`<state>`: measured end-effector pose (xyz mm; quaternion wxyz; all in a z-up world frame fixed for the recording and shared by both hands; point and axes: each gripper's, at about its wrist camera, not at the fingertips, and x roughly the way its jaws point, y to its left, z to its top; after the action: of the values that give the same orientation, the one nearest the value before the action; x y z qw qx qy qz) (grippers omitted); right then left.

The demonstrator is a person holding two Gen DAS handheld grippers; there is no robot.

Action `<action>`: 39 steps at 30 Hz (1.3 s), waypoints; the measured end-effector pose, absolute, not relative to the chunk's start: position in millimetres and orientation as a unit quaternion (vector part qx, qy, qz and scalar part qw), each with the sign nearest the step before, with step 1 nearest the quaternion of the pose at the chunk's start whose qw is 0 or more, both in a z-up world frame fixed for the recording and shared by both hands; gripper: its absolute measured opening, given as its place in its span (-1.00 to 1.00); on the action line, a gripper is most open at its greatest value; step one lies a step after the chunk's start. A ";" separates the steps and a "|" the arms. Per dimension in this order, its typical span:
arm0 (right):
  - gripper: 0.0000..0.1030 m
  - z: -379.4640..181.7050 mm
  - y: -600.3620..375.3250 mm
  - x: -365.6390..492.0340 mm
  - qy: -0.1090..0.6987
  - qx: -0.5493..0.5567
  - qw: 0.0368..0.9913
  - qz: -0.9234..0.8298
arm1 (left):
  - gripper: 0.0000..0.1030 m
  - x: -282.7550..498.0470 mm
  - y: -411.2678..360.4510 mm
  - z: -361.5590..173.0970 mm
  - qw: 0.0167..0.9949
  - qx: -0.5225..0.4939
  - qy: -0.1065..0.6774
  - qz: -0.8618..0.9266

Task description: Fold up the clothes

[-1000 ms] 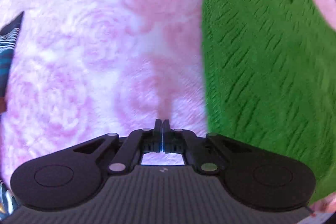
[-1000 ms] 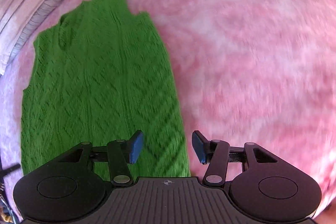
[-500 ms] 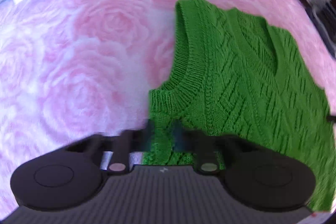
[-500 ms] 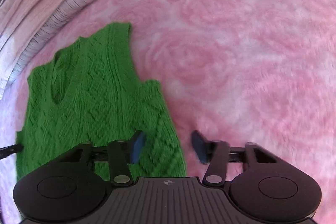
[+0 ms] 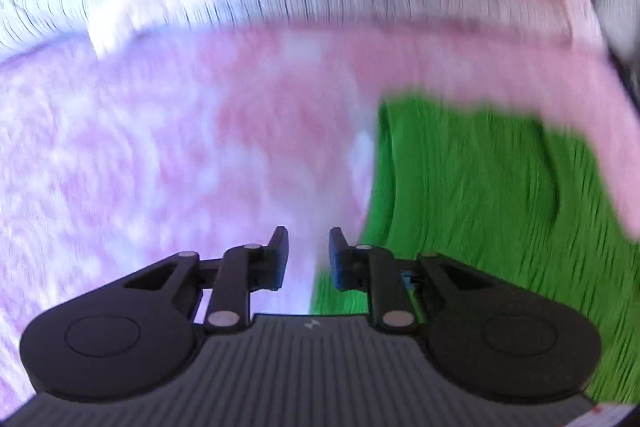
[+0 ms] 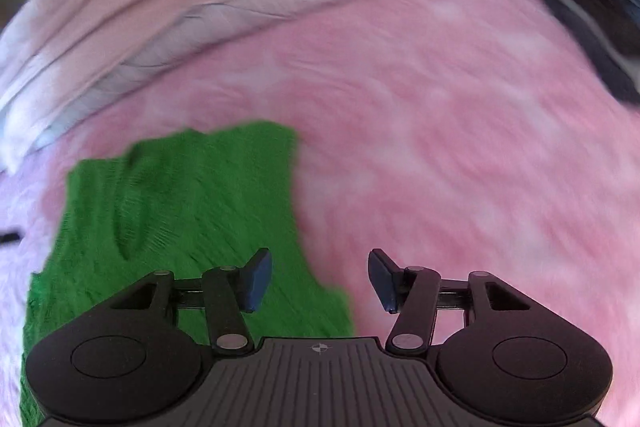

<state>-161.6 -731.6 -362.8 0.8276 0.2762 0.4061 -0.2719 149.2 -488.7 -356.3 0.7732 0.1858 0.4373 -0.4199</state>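
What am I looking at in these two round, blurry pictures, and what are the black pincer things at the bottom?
Each picture comes from a fisheye camera mounted on a hand-held two-finger gripper; a person carries one per hand. One view looks along the left gripper, the other along the right gripper. Both are open and hold nothing. A green knitted vest lies flat on a fluffy pink blanket with a rose pattern; striped bedding lies beyond. The blur comes from motion. The vest awaits folding.
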 end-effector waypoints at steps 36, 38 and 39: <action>0.02 -375.7 -478.6 -297.5 0.615 0.141 0.754 -0.181 | -0.68 -96.8 -299.5 -376.9 0.671 0.333 0.509 -0.423; 0.02 -374.2 -479.8 -300.1 0.638 0.174 0.725 -0.193 | -0.67 -90.4 -297.3 -373.2 0.669 0.319 0.531 -0.410; 0.02 -373.5 -482.1 -299.7 0.653 0.196 0.706 -0.190 | -0.66 -86.9 -299.7 -370.5 0.665 0.319 0.540 -0.406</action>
<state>-299.7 -482.1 -373.5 0.7062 0.1958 0.6534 -0.1898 -86.9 -299.7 -370.5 0.6649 0.3186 0.5398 -0.4063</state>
